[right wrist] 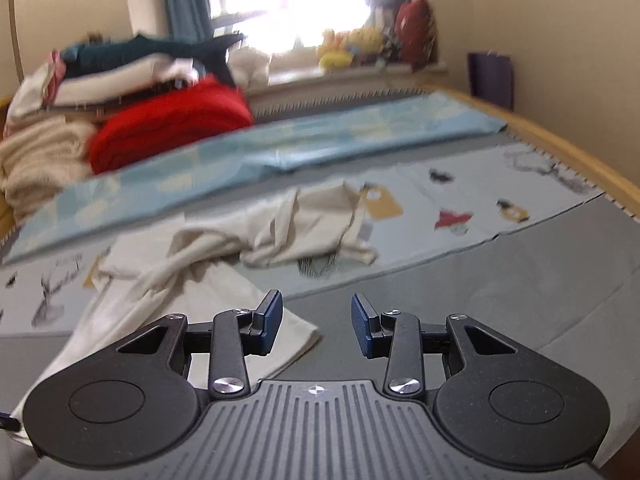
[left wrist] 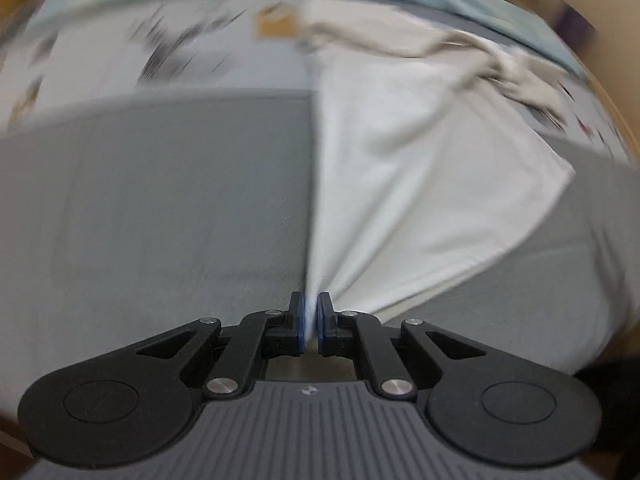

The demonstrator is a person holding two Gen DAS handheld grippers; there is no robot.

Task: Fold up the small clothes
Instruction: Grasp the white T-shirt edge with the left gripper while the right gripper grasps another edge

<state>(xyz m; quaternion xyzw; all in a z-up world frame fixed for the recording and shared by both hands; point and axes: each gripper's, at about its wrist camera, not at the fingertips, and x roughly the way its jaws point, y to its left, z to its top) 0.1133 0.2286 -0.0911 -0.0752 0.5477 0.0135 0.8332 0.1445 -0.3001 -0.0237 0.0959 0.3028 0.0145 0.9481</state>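
Observation:
A cream-white small garment [left wrist: 404, 168] lies stretched over the grey bed cover [left wrist: 160, 200]. My left gripper [left wrist: 311, 316] is shut on its near edge, and the cloth fans out from the pads toward the upper right, where it bunches. In the right wrist view the same garment [right wrist: 240, 248] lies crumpled in the middle, with one flat corner [right wrist: 292, 336] reaching the near left. My right gripper [right wrist: 317, 322] hovers open above the grey cover, its left finger over that corner, with nothing between the pads.
A patterned pale sheet [right wrist: 460, 200] and a light blue blanket [right wrist: 280, 144] lie across the bed behind the garment. A pile of folded laundry with a red item [right wrist: 168, 124] stands at the far left. The wooden bed rim [right wrist: 568, 148] runs along the right. Plush toys [right wrist: 352, 44] sit on the windowsill.

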